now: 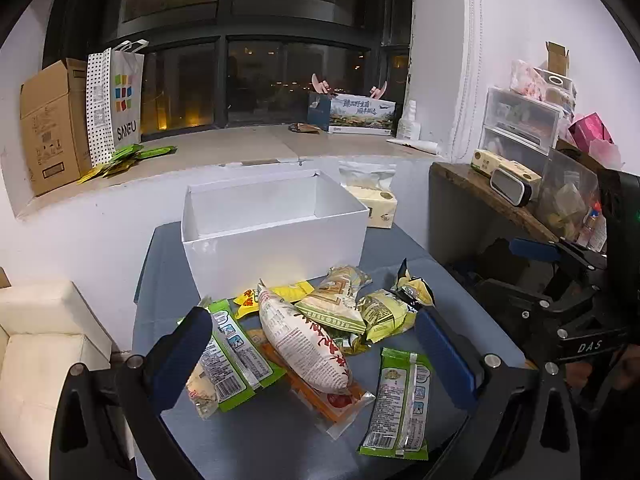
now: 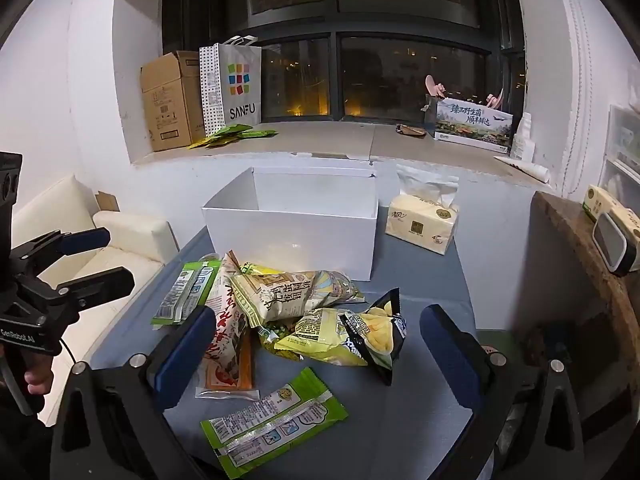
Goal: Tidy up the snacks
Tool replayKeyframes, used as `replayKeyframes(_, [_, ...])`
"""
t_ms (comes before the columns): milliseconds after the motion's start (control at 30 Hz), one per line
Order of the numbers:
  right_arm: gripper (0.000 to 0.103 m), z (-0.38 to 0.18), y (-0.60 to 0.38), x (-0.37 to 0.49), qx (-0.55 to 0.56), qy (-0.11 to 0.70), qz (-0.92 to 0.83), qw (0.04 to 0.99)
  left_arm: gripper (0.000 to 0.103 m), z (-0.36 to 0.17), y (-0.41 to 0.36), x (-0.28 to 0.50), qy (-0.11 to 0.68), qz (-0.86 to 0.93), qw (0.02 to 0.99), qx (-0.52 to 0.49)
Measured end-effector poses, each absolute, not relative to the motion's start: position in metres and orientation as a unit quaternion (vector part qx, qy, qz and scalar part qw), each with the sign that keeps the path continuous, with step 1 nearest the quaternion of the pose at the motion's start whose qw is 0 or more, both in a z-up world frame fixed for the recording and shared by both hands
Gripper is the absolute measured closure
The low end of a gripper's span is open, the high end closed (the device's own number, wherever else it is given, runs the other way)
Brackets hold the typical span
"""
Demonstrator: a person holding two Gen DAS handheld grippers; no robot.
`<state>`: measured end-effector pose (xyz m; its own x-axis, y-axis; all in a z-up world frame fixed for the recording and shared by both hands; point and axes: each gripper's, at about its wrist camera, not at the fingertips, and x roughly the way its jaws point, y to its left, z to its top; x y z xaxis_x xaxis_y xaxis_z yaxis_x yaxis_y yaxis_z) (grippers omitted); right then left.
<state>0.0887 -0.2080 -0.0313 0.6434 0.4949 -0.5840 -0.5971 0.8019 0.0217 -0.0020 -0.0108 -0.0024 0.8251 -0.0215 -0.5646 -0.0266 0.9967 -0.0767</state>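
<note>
- From the left wrist view, we hold the left gripper (image 1: 316, 356) above the near edge of the grey-blue cloth-covered worktop (image 1: 280, 440), its blue-padded fingers (image 1: 182, 354) spread wide and gripping nothing, apparently so they can straddle a packet from above.
- Between those fingers lies the heap of snacks: a long white pillow-shaped packet with red lettering (image 1: 304, 344) rests slantwise on an orange-edged clear pouch (image 1: 336, 396), and green-trimmed flat packets (image 1: 398, 402) lie on either side.
- The open white rectangular cardboard box (image 1: 276, 236) stands just behind the heap, and we see nothing in it; we judge it sits there as the place for the snacks, so none is sorted yet.
- The right gripper (image 1: 532, 250) hangs at the right edge, well off the heap.
- From the right wrist view, our right gripper (image 2: 320, 356) is also released, its fingers (image 2: 452, 360) parted over the worktop's near side.
- A black-and-yellow crisp bag (image 2: 378, 332) leans on a pale yellow crinkled packet (image 2: 320, 334) between them, and one green-trimmed flat packet lies alone, nearest us.
- A cream soft tissue pack (image 2: 422, 222) sits beside the box, apart from the snacks.
</note>
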Motion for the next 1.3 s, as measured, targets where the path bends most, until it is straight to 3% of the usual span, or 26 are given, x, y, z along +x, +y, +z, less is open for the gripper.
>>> replayKeyframes(1300, [0.000,-0.0352,-0.2090,0.0896,-0.085,0.302,0.302,0.900,0.000,-0.0054,-0.0152,-0.0033,0.303,-0.010,0.952,-0.035])
